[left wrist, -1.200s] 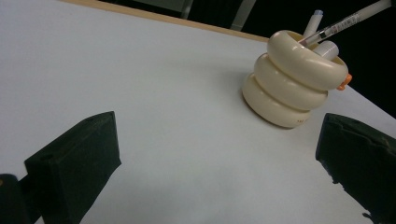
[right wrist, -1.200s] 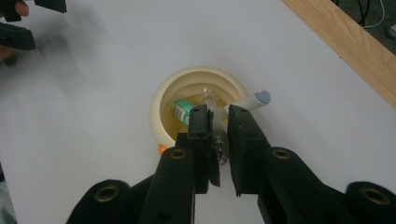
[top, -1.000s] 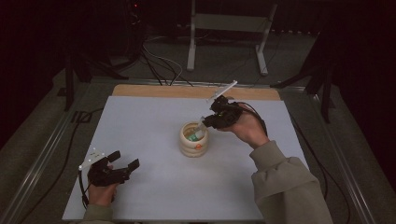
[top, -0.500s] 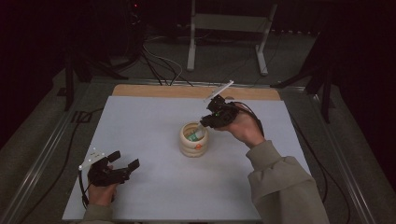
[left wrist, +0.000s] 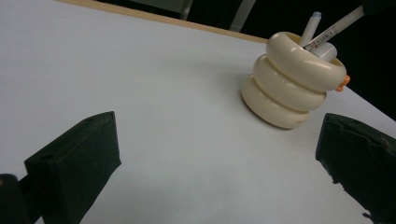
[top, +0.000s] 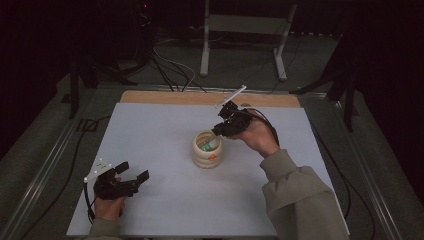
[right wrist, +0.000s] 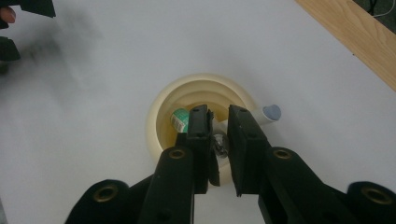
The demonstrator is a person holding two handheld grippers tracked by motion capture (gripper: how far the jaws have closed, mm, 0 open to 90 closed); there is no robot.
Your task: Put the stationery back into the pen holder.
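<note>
A cream pen holder [top: 207,150] made of stacked rings stands upright in the middle of the white table top [top: 150,130]. My right gripper [top: 218,132] hovers just above its far-right rim, shut on a white pen [left wrist: 327,35] that slants down into the holder [left wrist: 289,88]. In the right gripper view the jaws [right wrist: 218,114] point straight down over the holder's mouth [right wrist: 161,107], with the pen's end [right wrist: 219,141] pinched between them. A green-labelled item [right wrist: 179,119] and a grey-capped pen [right wrist: 272,112] stand inside. My left gripper [top: 133,171] rests open near the front left, with nothing between its jaws [left wrist: 219,126].
A wooden strip [top: 200,97] borders the far edge of the table top. Beyond it stand a metal frame [top: 240,40] and cables on the floor. An orange tab [left wrist: 343,83] sticks out of the holder's side. Bare white surface surrounds the holder.
My right gripper has edged a little left and down toward the holder's mouth with the pen in it. The left gripper has stayed put.
</note>
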